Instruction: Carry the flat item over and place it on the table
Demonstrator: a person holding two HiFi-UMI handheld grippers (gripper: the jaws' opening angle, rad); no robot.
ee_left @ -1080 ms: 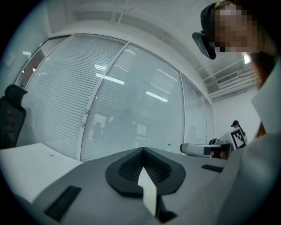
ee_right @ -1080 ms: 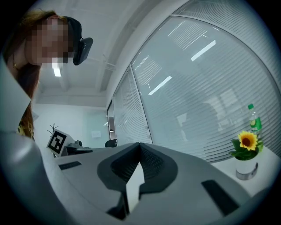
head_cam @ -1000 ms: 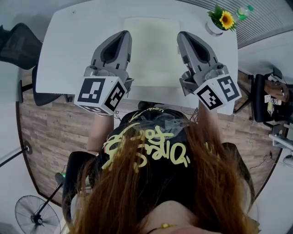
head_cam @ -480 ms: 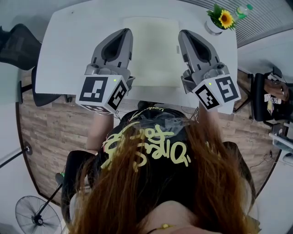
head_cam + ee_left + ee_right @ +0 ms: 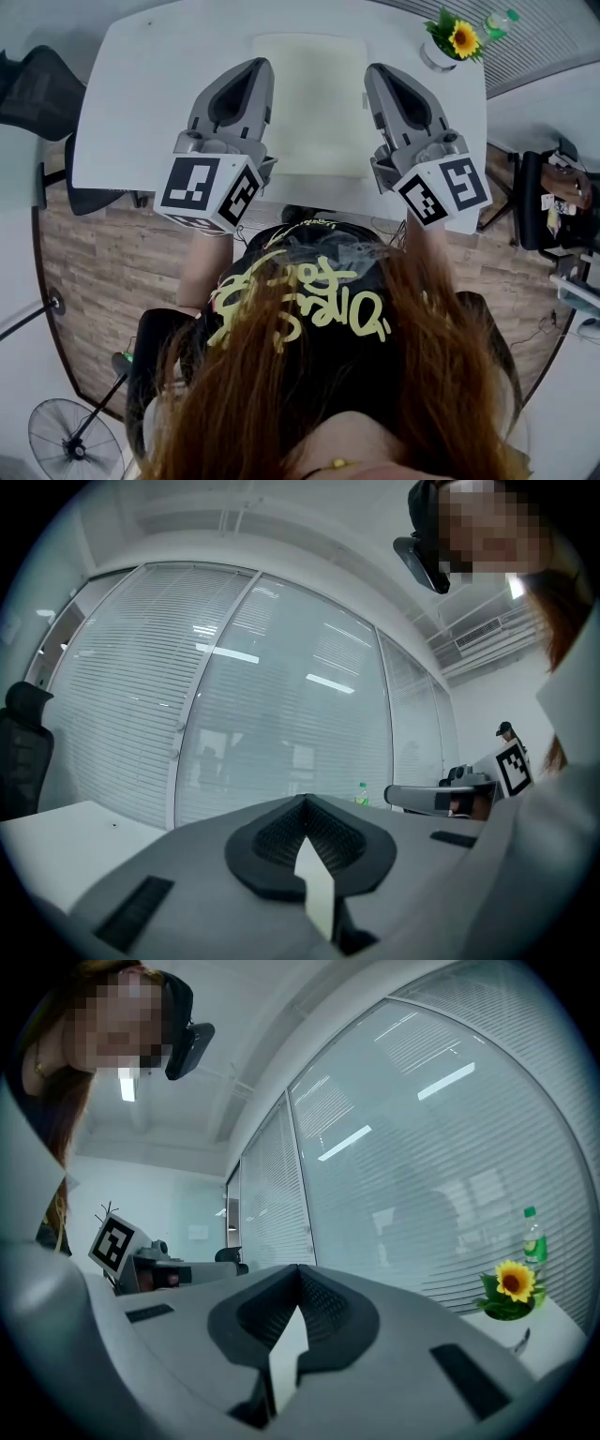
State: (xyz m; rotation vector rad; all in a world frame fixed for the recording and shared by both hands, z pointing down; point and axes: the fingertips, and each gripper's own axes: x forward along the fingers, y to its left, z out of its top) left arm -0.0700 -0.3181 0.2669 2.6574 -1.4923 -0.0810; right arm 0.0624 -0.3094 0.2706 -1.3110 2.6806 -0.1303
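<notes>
The person is holding the pale cream, thin rectangular flat sheet (image 5: 309, 103) by its two side edges. The left gripper (image 5: 255, 70) is pinching the sheet's left edge and the right gripper (image 5: 372, 73) is pinching its right edge; in each gripper view the jaws are pressing together on a thin pale sliver of it. The sheet is lying level between the two grippers, over the middle of the white rectangular table (image 5: 141, 103), so the carrying is looking complete. Whether it is already resting on the tabletop or hanging just above it, I cannot tell. What is remaining, by my judgement, is setting it down if needed, then opening both pairs of jaws and drawing the grippers away.
</notes>
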